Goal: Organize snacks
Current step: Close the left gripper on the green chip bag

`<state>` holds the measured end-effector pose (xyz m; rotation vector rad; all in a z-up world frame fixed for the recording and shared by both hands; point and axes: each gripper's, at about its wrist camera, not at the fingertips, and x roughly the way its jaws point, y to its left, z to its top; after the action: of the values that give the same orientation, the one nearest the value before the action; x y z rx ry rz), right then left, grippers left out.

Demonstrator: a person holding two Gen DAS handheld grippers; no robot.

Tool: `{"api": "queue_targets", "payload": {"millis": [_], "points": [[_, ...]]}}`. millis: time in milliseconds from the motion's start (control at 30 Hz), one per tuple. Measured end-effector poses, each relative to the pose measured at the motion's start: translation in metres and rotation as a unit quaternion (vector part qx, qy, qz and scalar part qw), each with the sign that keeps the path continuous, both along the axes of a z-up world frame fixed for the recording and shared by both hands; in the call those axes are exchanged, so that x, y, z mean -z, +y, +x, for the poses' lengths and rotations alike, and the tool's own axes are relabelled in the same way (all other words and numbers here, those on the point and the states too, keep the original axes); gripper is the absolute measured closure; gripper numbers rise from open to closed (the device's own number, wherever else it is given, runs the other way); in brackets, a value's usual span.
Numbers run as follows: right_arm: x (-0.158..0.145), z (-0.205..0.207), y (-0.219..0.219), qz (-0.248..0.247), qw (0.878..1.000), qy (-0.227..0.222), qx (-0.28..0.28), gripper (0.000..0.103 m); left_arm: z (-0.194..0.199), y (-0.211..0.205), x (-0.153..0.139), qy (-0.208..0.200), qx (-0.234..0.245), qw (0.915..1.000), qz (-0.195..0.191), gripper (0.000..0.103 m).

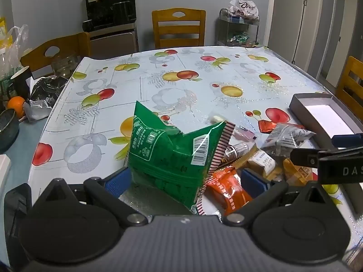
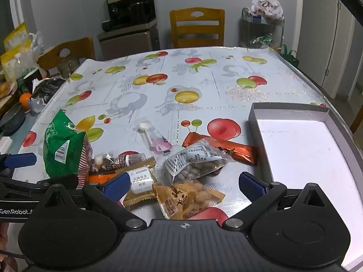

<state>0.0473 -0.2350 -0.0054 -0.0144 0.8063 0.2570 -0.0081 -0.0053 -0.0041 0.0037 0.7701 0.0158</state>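
Left wrist and right wrist views: snacks heaped beside an open box

Left wrist view: the left gripper (image 1: 185, 182) is seen with jaws spread fully wide. A green bag (image 1: 172, 156) stands between its blue pads (image 1: 118, 184), but no pad is seen pressing on it; nothing is gripped. Just right of the green bag, an orange packet (image 1: 229, 191) is noted flat on the fruit-patterned tablecloth (image 1: 181, 68).

Right wrist view: the right gripper (image 2: 183, 185) is likewise spread to its widest, with nothing clamped. A yellow packet (image 2: 188, 198) of fried pieces lies between its pads. Right of the green bag (image 2: 64, 149), the pile is recorded: a beige wrapped cake (image 2: 140, 181), a clear bag of nuts (image 2: 192, 161), a copper-orange bar (image 2: 226, 149) and a small pink sachet (image 2: 156, 139) further back. A grey box (image 2: 256, 122) with a white floor sits open well to the right of the green bag, nothing seen in it.
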Motion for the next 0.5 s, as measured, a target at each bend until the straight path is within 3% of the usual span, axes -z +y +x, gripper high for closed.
{"api": "queue_targets", "payload": {"millis": [500], "points": [[0.0002,0.0019,0.0024,0.003,1.000,-0.002,0.000,0.000,0.0010,0.0002,-0.0017,-0.004,0.001,1.0000,0.003,0.000]]}}
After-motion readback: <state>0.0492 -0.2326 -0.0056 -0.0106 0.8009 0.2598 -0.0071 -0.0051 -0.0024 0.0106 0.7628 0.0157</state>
